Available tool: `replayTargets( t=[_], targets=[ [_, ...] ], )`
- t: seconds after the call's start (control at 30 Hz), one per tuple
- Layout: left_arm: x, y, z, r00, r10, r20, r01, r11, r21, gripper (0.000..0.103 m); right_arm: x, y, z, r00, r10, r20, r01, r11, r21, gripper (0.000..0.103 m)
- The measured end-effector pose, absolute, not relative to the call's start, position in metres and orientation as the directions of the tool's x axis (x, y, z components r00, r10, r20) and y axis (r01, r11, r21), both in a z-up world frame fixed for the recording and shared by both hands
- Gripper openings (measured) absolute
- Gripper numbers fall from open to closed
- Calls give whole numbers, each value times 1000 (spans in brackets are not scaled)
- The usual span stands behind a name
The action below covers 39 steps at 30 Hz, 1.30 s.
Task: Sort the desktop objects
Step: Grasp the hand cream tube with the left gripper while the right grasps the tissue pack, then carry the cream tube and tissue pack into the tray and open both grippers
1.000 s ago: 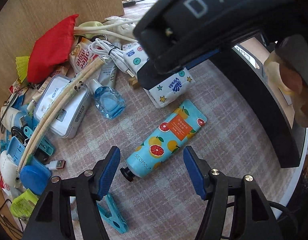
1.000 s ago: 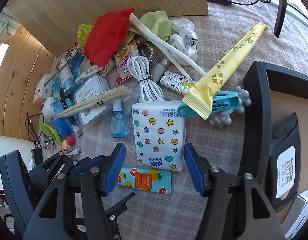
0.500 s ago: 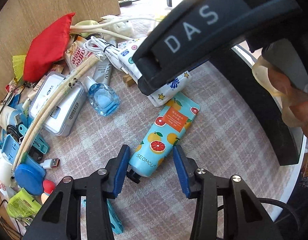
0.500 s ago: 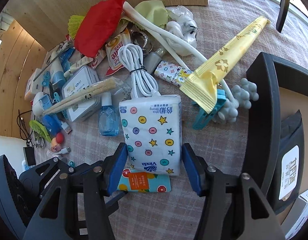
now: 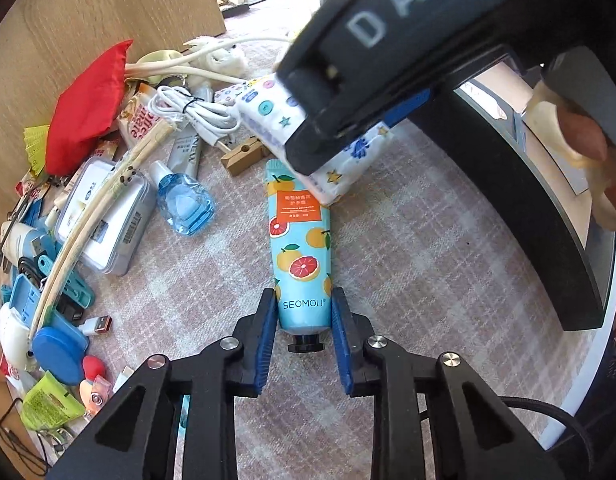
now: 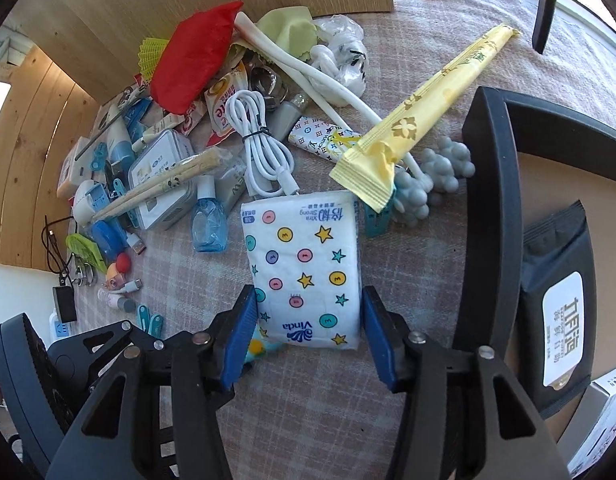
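Observation:
A blue hand cream tube point(image 5: 301, 240) printed with citrus fruit lies on the checked cloth. My left gripper point(image 5: 303, 312) is closing and its blue pads press both sides of the tube just above the black cap. A white tissue pack point(image 6: 303, 268) with stars and dots lies flat between the fingers of my right gripper point(image 6: 308, 320). Those jaws are closing, with the pads close beside the pack's long edges and a thin gap at the right. From the left wrist, the right gripper's black body point(image 5: 388, 52) hangs over the tissue pack point(image 5: 340, 164) and hides most of it.
A pile fills the left: a red pouch point(image 6: 191, 64), white cable point(image 6: 263, 148), blue bottle point(image 6: 207, 224), tin box point(image 6: 163, 176), chopsticks, clips. A yellow wrapper point(image 6: 420, 120) lies over a grey toy. A black tray point(image 6: 492, 220) at the right holds a dark wipes pack point(image 6: 556, 304).
The left jaws closed from wide apart onto the tube, which turned to lie straight between them. The right gripper slid forward so the tissue pack sits between its narrowing jaws.

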<state>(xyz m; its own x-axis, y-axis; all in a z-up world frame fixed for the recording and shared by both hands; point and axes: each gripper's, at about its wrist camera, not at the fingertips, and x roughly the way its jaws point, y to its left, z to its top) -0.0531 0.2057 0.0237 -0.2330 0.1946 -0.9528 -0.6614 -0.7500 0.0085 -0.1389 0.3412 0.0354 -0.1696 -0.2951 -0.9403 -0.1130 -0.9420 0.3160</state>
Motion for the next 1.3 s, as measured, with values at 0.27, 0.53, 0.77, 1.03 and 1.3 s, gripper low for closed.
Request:
replayTargets(
  t=[0.27,0.53,0.77,1.03,1.3],
  targets=[
    [-41,181,26,-206,218,-954,-588,-807,-57,24,-119,359,51,-189,-354,-916,-122,-917,379,50],
    [-46,167,52,-230,278,-933,-531,-839,-119,24,-95,386,80,-212,-370,-904,-113,-910,399,49],
    [-40,200,51,-239,222,-945,-554,-831,-55,24,-76,431,89,-255,-324,-911,-169,-913,372,49],
    [-47,222,31,-204,142,-969,-593,-805,6,50,-62,456,89,-274,-286,-918,-216,-912,349,49],
    [-54,221,53,-214,158,-964,-543,-840,-17,27,-58,476,88,-288,-272,-918,-241,-907,345,49]
  ],
)
